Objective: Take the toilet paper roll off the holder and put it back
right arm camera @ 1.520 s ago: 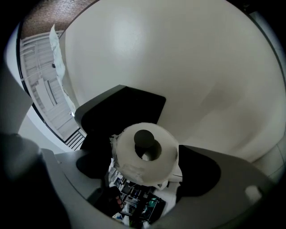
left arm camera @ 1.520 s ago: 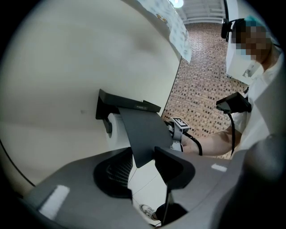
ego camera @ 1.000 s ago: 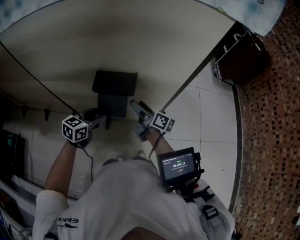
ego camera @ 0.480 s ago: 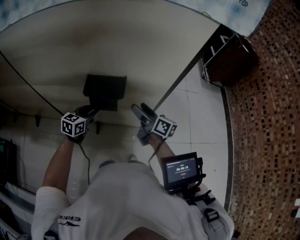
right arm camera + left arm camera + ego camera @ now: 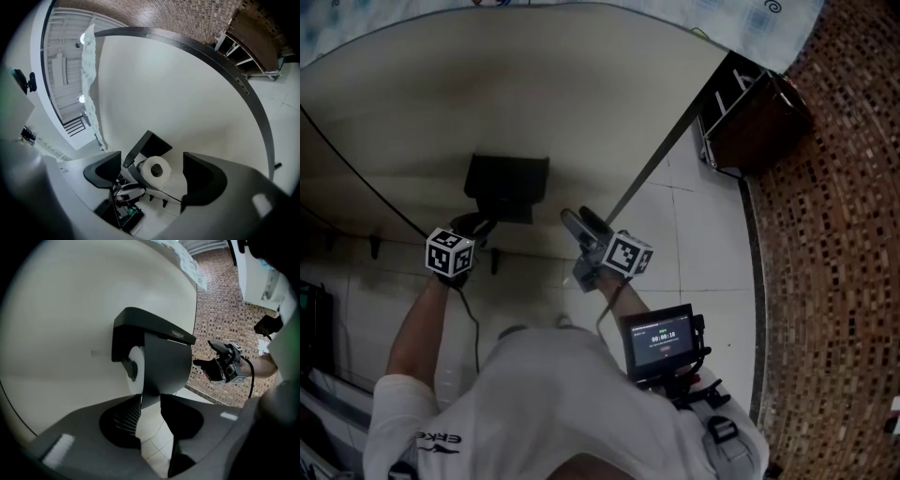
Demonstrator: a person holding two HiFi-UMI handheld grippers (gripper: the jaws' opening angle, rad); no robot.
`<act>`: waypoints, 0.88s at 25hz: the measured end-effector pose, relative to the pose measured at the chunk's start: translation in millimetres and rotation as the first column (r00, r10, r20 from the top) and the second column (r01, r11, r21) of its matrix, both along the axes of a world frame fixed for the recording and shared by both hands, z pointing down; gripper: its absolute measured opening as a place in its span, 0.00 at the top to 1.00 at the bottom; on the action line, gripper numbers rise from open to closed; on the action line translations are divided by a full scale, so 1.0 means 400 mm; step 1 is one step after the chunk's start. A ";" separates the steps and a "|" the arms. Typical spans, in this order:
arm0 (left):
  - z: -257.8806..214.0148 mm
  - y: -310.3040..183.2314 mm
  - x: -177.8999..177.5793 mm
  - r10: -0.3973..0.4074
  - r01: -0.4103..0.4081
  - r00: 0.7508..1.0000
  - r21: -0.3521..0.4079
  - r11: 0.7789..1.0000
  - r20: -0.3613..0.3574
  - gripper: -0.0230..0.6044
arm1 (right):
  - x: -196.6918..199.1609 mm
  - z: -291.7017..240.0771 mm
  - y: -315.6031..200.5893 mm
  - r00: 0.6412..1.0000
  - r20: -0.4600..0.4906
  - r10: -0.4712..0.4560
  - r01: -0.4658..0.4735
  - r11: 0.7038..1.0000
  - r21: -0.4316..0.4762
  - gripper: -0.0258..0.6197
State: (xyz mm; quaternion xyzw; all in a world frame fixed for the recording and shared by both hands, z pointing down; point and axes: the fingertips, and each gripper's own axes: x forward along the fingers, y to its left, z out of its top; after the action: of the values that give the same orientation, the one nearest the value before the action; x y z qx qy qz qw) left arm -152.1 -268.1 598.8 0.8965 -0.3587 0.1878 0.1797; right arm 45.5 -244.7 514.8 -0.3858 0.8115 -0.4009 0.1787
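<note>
The left forearm [image 5: 417, 323] stretches up to the black holder [image 5: 506, 186] on the cream wall [image 5: 581, 103]. The left tongs [image 5: 150, 400], tilted a little downward, come at the holder from below. Their narrow gap closes on the lower edge of the toilet paper roll [image 5: 136, 363], which sits on the holder's spindle under the lid.

The right hand [image 5: 213, 370], in a black glove, holds the right tongs [image 5: 577, 217] about level, aimed at the wall just right of the holder and clear of it. Those tongs stand spread wide and have just been closing. Nothing lies between them, and the roll shows far beyond the gap.

A small mark on the front edge of the holder's lid [image 5: 176, 333] is too small to read. The chest screen [image 5: 659, 339] shows a row of digits, too fine to read with certainty. Lettering on the white sleeve [image 5: 436, 438] looks like "ERKE". Each marker cube [image 5: 450, 253] carries black-and-white squares.
</note>
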 end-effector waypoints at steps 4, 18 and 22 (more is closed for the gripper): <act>-0.006 0.009 -0.012 -0.006 0.006 1.000 0.046 0.999 0.018 0.74 | -0.012 -0.005 -0.005 1.000 -0.029 -0.004 0.004 1.000 0.015 0.31; -0.241 0.054 -0.141 -0.297 0.301 0.952 0.365 0.881 -0.067 0.93 | -0.029 -0.154 0.027 0.812 -0.518 0.269 -0.095 0.937 0.337 0.65; -0.301 0.095 -0.132 -0.324 0.352 0.936 0.406 0.843 -0.137 0.96 | -0.036 -0.205 0.054 0.715 -0.584 0.385 -0.091 0.879 0.468 0.92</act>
State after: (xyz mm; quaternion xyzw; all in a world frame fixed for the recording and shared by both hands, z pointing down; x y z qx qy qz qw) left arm -204.9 -230.3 478.3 0.8421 -0.5373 0.0423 0.0218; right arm 31.0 -223.2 433.0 -0.5600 0.8278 -0.0332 0.0069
